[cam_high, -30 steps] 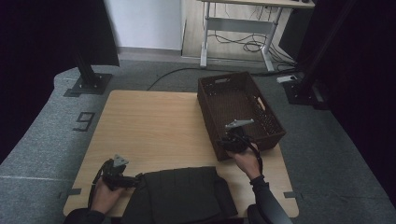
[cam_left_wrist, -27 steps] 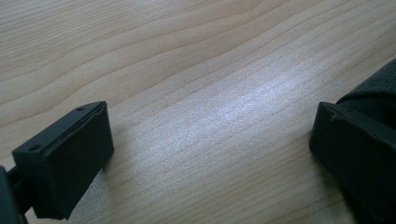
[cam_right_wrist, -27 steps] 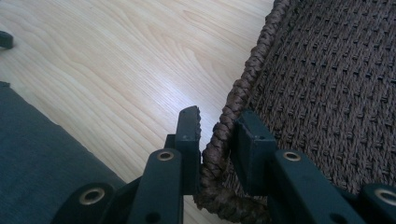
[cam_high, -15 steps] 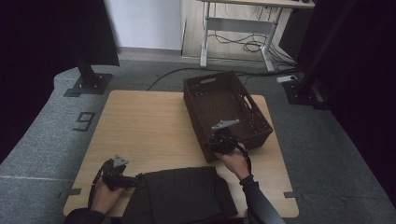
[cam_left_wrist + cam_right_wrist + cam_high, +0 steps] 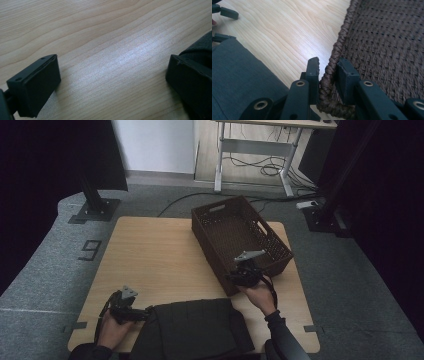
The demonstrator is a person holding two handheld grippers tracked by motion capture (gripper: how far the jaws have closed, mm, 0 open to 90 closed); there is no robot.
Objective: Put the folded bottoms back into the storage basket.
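Right gripper view is showing the right gripper [image 5: 327, 66] clamping the braided rim of the brown basket [image 5: 387, 37] near the folded dark cloth [image 5: 234, 82], the left gripper [image 5: 112, 75] resting unclenched, so packing is probably pending.

The high view looks down on the table [image 5: 150, 255]; both claw views sit close above its wood.

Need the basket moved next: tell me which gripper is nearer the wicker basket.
Right. The right gripper is clamped on the wicker basket rim; the left gripper sits apart at the folded dark cloth.
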